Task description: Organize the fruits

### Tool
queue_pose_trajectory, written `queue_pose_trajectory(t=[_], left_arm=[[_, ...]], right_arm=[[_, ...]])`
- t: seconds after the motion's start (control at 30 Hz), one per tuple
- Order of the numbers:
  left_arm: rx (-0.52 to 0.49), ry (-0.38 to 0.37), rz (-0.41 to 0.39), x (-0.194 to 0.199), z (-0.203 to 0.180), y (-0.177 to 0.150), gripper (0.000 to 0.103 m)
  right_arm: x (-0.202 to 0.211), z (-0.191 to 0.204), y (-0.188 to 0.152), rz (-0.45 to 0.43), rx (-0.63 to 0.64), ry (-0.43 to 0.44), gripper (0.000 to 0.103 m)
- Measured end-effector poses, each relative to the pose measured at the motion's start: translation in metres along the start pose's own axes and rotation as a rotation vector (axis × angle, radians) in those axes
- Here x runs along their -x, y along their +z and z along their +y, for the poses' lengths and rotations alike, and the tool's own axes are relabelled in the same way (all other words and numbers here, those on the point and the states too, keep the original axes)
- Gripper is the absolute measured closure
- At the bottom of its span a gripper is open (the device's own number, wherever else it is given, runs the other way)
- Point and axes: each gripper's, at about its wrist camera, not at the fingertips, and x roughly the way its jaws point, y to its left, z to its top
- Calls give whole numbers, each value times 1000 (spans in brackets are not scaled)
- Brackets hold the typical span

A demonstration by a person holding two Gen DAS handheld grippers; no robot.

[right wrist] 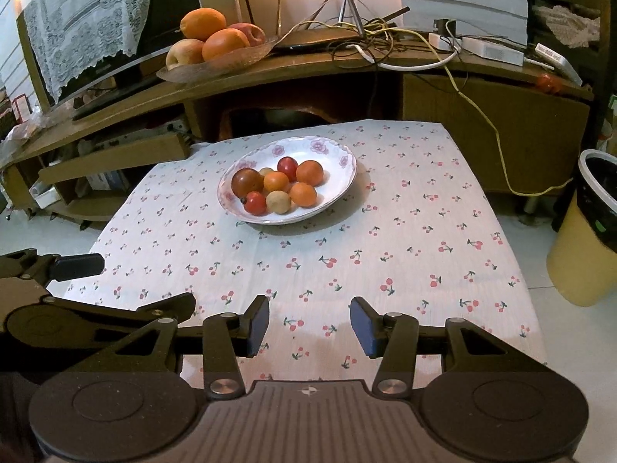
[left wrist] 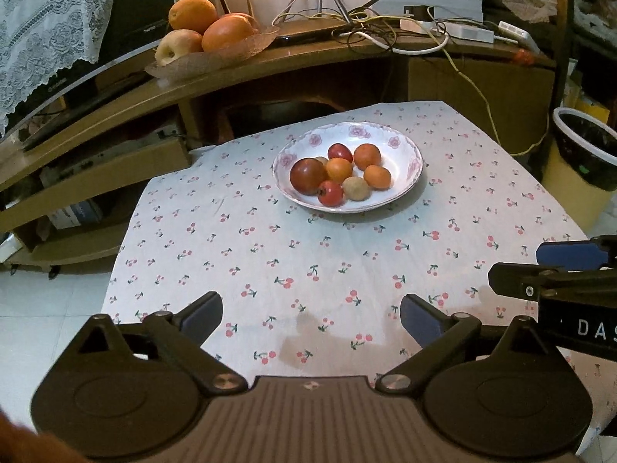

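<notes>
A white flowered bowl (left wrist: 401,142) (right wrist: 339,154) stands at the far middle of the cherry-print tablecloth (left wrist: 308,254) (right wrist: 347,262). It holds several small fruits: a dark red one (left wrist: 307,175) (right wrist: 246,182), orange ones (left wrist: 377,176) (right wrist: 303,194), red ones (left wrist: 330,193) (right wrist: 255,203) and a pale one (left wrist: 355,188) (right wrist: 278,201). My left gripper (left wrist: 311,318) is open and empty over the near edge of the table. My right gripper (right wrist: 309,326) is open and empty beside it, to its right. Each shows at the edge of the other's view.
A brown dish (left wrist: 216,56) (right wrist: 216,65) with oranges and apples sits on the wooden shelf (left wrist: 115,104) behind the table, next to tangled cables (left wrist: 366,27) (right wrist: 366,34). A TV with a lace cover stands at left. A yellow bin (left wrist: 582,166) (right wrist: 586,231) stands on the floor at right.
</notes>
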Motion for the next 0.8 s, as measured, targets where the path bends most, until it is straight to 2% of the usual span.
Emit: queue_pose_trajectory(t=[0.8], left_arm=[[21, 23, 24, 22, -2, -30, 0]], right_arm=[[22, 13, -33, 1, 37, -16, 53]])
